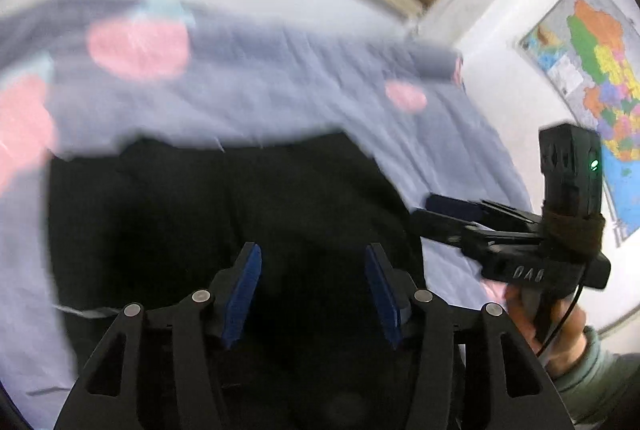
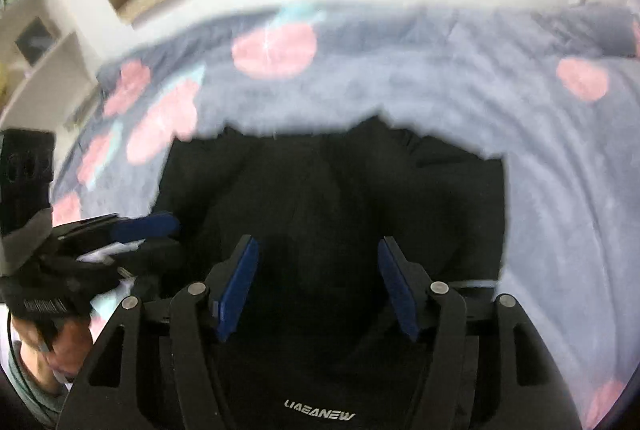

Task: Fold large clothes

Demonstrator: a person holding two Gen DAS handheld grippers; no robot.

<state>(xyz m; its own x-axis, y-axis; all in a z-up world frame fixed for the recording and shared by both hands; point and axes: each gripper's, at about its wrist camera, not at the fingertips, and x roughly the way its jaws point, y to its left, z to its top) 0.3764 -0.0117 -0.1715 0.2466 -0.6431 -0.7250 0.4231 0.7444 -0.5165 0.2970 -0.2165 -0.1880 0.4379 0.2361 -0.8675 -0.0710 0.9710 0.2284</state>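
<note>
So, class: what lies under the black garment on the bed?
The black garment lies on a grey bedcover printed with pink fruit, which shows around its far edge and both sides. Whatever sits directly beneath the cloth is covered and cannot be seen.

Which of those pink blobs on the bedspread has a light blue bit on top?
On the bedspread, the big pink blob at top centre in the right wrist view; a pale blue patch caps it, unlike the plain blob at right.

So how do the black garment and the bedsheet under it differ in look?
The garment is plain black; the bedsheet is pale lilac-grey with pink round prints. The garment covers only the near middle; the bedsheet spreads out past it on three sides. Both lie flat and look creased, though blur hides detail.
</note>
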